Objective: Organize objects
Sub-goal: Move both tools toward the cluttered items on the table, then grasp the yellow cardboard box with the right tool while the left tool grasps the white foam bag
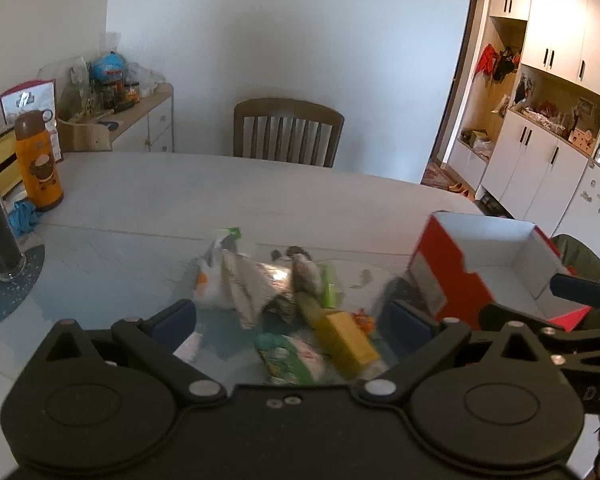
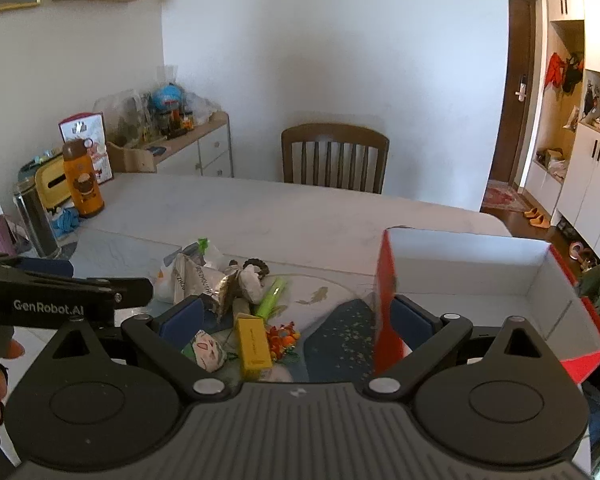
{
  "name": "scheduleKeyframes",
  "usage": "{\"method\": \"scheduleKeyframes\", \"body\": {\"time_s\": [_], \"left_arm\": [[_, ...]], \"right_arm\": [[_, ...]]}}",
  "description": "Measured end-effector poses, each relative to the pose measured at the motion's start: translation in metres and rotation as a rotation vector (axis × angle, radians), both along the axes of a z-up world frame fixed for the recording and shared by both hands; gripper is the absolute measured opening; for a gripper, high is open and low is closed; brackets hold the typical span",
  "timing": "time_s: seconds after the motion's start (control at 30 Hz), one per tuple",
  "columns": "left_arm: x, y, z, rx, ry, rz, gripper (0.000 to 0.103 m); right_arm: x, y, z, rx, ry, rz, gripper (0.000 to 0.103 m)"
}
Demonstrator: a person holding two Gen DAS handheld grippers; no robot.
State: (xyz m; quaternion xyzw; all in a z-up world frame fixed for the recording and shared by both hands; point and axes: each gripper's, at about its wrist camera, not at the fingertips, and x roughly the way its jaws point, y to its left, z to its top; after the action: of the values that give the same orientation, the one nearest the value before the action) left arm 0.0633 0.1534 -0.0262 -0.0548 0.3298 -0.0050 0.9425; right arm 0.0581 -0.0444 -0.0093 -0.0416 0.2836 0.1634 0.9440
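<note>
A heap of small things lies near the table's [image 2: 300, 216] near edge, between a blue mat with a dark tumbler at the left and a red box [image 2: 480, 280] at the right. The box is open-topped, white inside, red outside with a grey patch on its left wall, and nothing shows in it.

In the heap: a yellow box [image 2: 253, 347], long and flat, lies nearest; just right of it sits a small orange bundle [image 2: 285, 338]; left of it a green-and-white pouch [image 2: 206, 350] with a drawn face. Behind them a lime tube [image 2: 272, 291] lies tilted, beside a silver foil wrapper [image 2: 226, 286], a crumpled white bag [image 2: 188, 276] with dark lettering and a green clip, and a dark ring-shaped item.

The left gripper [image 1: 294, 322] hovers over the heap, jaws spread wide and holding nothing; its view is blurred. The right gripper [image 2: 296, 322] hovers likewise with jaws wide apart, its right finger just behind the red box's left wall; whether it touches I cannot tell.

At the table's far left corner stands an orange flask [image 2: 83, 178] with a brown cap. A wooden chair [image 2: 334, 158] stands at the far edge.
</note>
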Motion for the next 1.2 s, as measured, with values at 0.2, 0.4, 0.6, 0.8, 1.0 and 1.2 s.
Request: {"method": "scheduleKeyframes", "body": {"time_s": [0.2, 0.4, 0.6, 0.8, 1.0, 1.2], "left_arm": [[0.021, 0.043, -0.032, 0.036, 0.059, 0.003, 0.102], [0.04, 0.079, -0.073, 0.054, 0.165, 0.006, 0.102], [0.059, 0.097, -0.096, 0.053, 0.221, -0.007, 0.101], [0.071, 0.102, -0.112, 0.062, 0.253, -0.02, 0.098], [0.076, 0.107, -0.118, 0.045, 0.257, -0.03, 0.093], [0.077, 0.11, -0.121, 0.03, 0.265, -0.03, 0.084]], "right_arm": [[0.032, 0.025, -0.021, -0.023, 0.07, -0.013, 0.1], [0.058, 0.041, -0.049, -0.058, 0.151, -0.033, 0.1], [0.078, 0.053, -0.071, -0.091, 0.205, -0.05, 0.099], [0.097, 0.065, -0.09, -0.12, 0.252, -0.043, 0.096], [0.108, 0.076, -0.107, -0.145, 0.31, -0.021, 0.079], [0.111, 0.083, -0.115, -0.145, 0.345, -0.007, 0.062]]}}
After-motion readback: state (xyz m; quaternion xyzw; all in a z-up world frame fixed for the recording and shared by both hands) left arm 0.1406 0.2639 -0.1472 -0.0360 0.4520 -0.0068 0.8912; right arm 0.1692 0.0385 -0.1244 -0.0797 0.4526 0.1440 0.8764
